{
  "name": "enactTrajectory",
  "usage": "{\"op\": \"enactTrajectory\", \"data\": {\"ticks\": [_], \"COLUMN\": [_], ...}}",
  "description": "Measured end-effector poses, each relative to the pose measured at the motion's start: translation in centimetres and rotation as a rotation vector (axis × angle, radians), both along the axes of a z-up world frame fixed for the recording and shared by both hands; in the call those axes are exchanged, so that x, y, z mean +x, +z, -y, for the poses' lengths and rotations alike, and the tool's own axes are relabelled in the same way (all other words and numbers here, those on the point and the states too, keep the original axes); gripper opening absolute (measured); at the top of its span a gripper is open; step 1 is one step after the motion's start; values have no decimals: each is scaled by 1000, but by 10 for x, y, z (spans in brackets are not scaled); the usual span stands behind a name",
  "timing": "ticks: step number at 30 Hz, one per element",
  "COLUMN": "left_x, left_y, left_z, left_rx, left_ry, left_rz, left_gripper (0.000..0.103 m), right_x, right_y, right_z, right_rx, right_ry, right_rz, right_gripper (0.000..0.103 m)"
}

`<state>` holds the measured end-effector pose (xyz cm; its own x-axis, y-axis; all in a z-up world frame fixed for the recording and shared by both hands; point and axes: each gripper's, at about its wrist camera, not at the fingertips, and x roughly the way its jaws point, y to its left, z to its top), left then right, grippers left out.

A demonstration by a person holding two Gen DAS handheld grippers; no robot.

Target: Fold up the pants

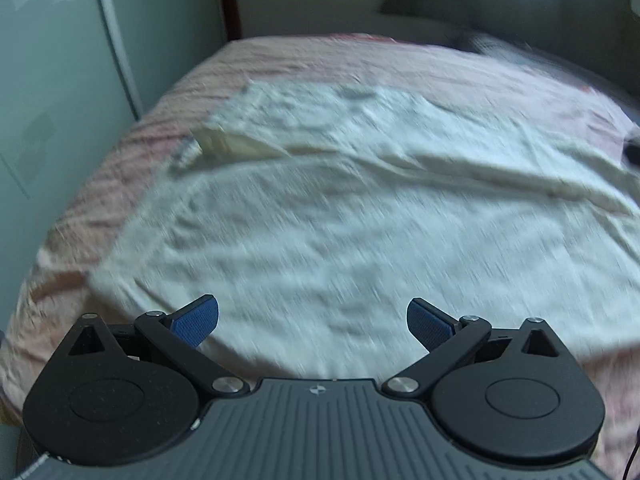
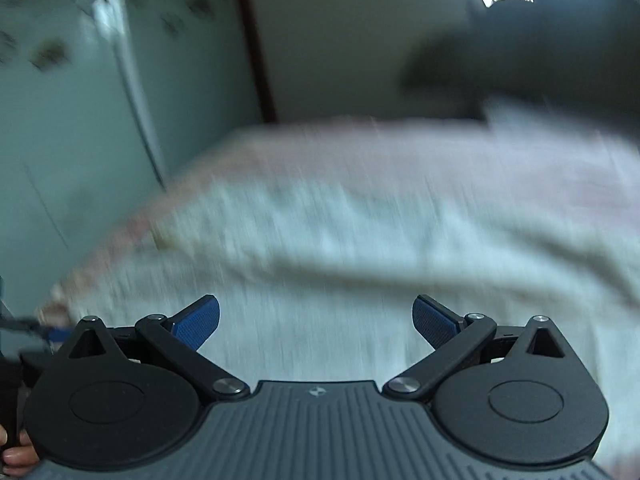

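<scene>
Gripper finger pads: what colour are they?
Blue finger pads, textured; clearest in the left wrist view.

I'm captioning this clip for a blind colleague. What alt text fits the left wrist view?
The left gripper, jaws open and empty, hovers over pale pants spread wrinkled on a pink bed. A green wall stands on the left, and the image is motion-blurred.

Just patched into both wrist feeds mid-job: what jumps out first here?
The pale pants dominate, spread wrinkled across the pink bedspread, with a turned-up edge at their left side. Low in each view, the left gripper and right gripper are wide open, holding nothing. The right wrist view is heavily motion-blurred.
</scene>
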<state>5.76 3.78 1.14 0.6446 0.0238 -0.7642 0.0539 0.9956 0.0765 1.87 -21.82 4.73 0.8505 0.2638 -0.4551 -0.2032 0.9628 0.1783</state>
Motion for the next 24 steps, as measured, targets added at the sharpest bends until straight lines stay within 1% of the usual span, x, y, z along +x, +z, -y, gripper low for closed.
{"op": "enactTrajectory", "data": {"ticks": [1, 2, 3, 4, 5, 6, 7, 8, 11, 14, 15, 17, 20, 21, 22, 24], "left_x": [7, 14, 23, 31, 40, 48, 58, 67, 94, 117, 126, 142, 164, 172, 179, 193], "left_y": [3, 7, 10, 12, 14, 16, 17, 18, 22, 21, 21, 19, 15, 14, 13, 13], "left_z": [-3, -6, -9, -12, -16, -20, -23, -26, -36, -40, -41, -42, -38, -36, -35, -32], "left_rx": [1, 2, 1, -4, -13, -20, -25, -31, -65, -50, -44, -43, -17, -6, 2, 14], "left_ry": [8, 15, 22, 28, 35, 44, 56, 67, 72, 99, 101, 100, 90, 86, 80, 78], "left_rz": [12, 20, 25, 27, 32, 38, 37, 29, 14, 11, 5, -9, -23, -26, -23, -9], "left_gripper": [102, 102, 102, 102, 102, 102, 101, 100, 100, 101, 101, 101, 101, 101, 101, 101], "right_x": [10, 23, 43, 65, 92, 119, 147, 174, 249, 311, 331, 359, 387, 394, 400, 403], "right_y": [4, 4, 2, -2, -8, -13, -18, -23, -44, -65, -70, -79, -86, -91, -94, -100], "right_z": [2, 1, -1, -5, -8, -9, -10, -9, -7, -4, -4, -5, -14, -18, -21, -29], "right_rx": [-11, -44, -92, -134, -154, -152, -143, -138, -130, -61, -34, 13, 0, 3, -3, -35], "right_ry": [48, 112, 195, 261, 297, 316, 327, 324, 331, 326, 346, 408, 466, 487, 501, 535], "right_rz": [86, 150, 156, 115, 53, -4, -48, -73, -165, -212, -217, -226, -232, -251, -272, -300], "right_gripper": [103, 103, 103, 103, 103, 103, 103, 103, 103, 103, 103, 103, 94, 86, 70, 48]}}
